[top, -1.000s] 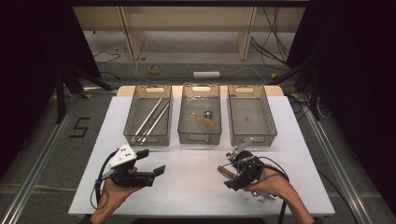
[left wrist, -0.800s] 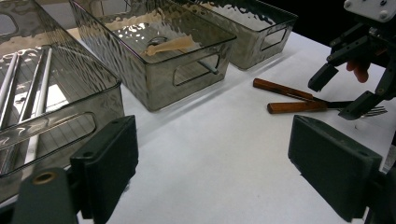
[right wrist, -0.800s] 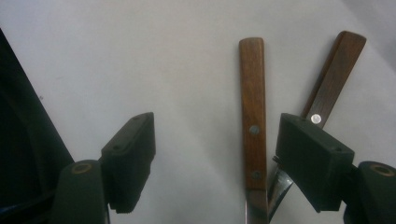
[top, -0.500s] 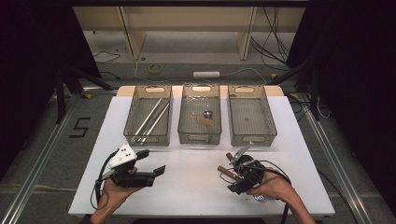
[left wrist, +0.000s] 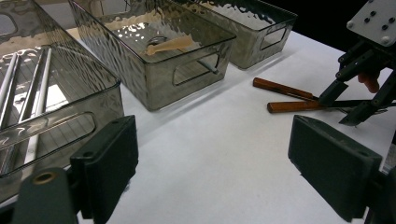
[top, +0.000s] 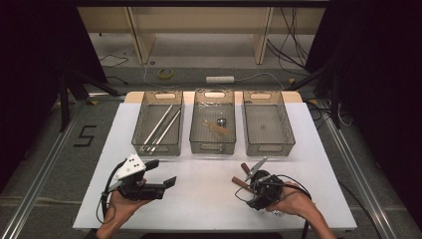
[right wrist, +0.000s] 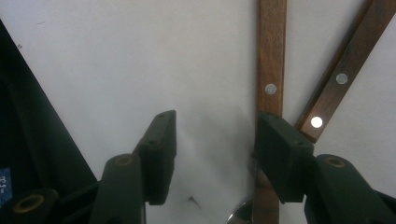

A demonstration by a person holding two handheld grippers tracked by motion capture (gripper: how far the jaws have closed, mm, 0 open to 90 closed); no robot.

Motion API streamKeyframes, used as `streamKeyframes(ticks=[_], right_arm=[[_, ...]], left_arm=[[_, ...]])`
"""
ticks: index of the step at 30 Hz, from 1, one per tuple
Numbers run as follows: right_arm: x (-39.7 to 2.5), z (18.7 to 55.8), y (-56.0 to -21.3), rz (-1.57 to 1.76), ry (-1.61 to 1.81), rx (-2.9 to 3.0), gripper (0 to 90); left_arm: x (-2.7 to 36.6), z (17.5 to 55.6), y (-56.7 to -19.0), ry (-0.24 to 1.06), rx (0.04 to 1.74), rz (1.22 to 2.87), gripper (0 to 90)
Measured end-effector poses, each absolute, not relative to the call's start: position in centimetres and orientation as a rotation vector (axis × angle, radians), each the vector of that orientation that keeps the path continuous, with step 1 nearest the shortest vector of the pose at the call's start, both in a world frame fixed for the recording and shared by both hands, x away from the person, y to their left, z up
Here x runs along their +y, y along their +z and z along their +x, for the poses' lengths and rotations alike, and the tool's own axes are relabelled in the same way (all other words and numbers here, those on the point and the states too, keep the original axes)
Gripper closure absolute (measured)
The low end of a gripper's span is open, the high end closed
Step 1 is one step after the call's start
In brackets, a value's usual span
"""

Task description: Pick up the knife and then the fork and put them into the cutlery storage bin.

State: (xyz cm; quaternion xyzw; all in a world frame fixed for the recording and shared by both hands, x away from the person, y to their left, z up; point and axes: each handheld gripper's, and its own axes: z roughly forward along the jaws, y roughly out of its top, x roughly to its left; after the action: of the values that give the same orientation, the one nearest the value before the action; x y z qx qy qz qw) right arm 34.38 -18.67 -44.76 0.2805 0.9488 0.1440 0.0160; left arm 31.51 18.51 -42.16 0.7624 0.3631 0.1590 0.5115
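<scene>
Two wooden-handled utensils (top: 244, 168) lie crossed on the white table (top: 209, 204), right of the middle. My right gripper (top: 248, 180) points steeply down at them, open. In the right gripper view one riveted handle (right wrist: 271, 56) runs under the right jaw, the other handle (right wrist: 346, 70) slants off beside it, and bare table shows between the jaws of the right gripper (right wrist: 215, 140). My left gripper (top: 161, 173) hovers open at the front left with nothing in it. The left gripper view has the left gripper (left wrist: 219, 163) open, with both handles (left wrist: 280, 88) and the right gripper (left wrist: 359, 91) beyond.
Three smoked clear bins stand in a row at the back. The left bin (top: 144, 130) holds long metal rods (top: 160, 124), the middle bin (top: 196, 130) holds a spoon and small pieces, and the right bin (top: 288, 132) looks bare. Open tabletop lies between the grippers.
My right gripper has shifted slightly left and tipped nose-down over the wooden handles. The left gripper has stayed put.
</scene>
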Motion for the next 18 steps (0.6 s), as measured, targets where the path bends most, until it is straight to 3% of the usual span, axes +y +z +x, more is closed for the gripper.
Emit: streamKeyframes(ticks=[18], right_arm=[[-18.6, 35.6, -45.1, 0.869, 0.413, 2.875, 58.8]], left_arm=[[18.4, 31.5, -42.2, 0.379, 0.865, 1.843, 15.3]])
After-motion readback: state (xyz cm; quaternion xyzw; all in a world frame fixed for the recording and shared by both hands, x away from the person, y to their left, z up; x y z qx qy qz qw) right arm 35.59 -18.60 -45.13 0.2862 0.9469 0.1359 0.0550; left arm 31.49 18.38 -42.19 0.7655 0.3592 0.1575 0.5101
